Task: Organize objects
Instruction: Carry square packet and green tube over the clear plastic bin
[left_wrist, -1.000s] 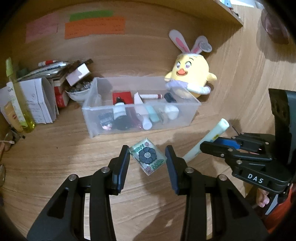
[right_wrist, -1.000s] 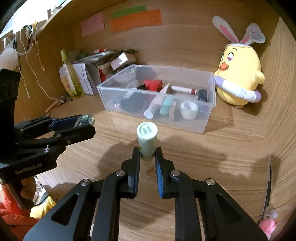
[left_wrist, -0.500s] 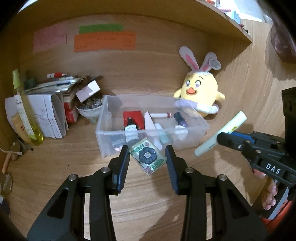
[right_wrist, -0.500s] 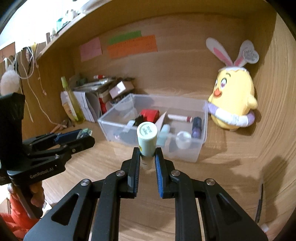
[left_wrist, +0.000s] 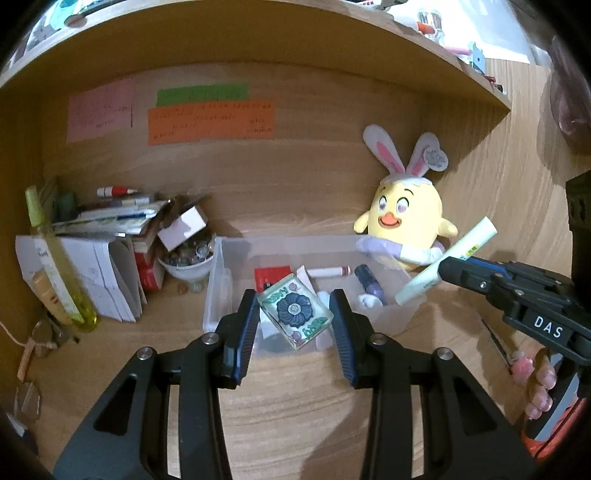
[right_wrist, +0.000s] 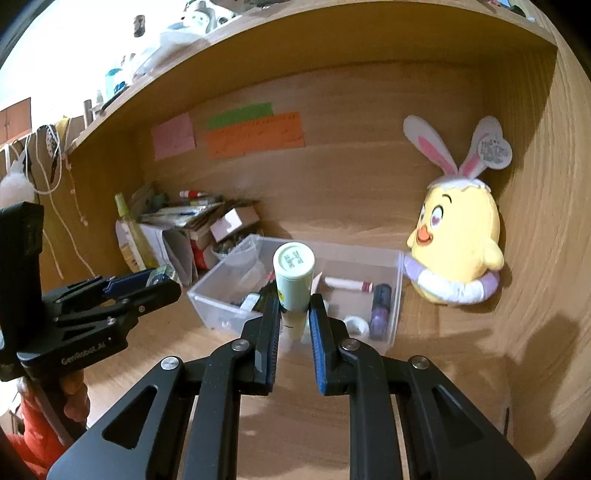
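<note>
My left gripper (left_wrist: 294, 314) is shut on a small clear box with a dark flower and green leaves on its lid (left_wrist: 294, 312), held in the air in front of the clear plastic bin (left_wrist: 221, 291). My right gripper (right_wrist: 292, 314) is shut on a pale green tube with a round cap (right_wrist: 293, 278), held above the desk before the bin (right_wrist: 397, 291). The tube also shows in the left wrist view (left_wrist: 448, 264), sticking up from the right gripper (left_wrist: 443, 273). The left gripper appears at the left of the right wrist view (right_wrist: 162, 280). The bin holds several small bottles and tubes.
A yellow chick plush with rabbit ears (left_wrist: 404, 221) leans against the bin's right end. A stack of papers and boxes (left_wrist: 110, 243), a bowl of small items (left_wrist: 188, 258) and a tall yellow bottle (left_wrist: 55, 266) stand at the left. A shelf board (left_wrist: 258, 40) hangs overhead.
Both grippers have risen and drawn back from the desk with their objects still held. The bin and plush now sit lower and farther off in both views.
</note>
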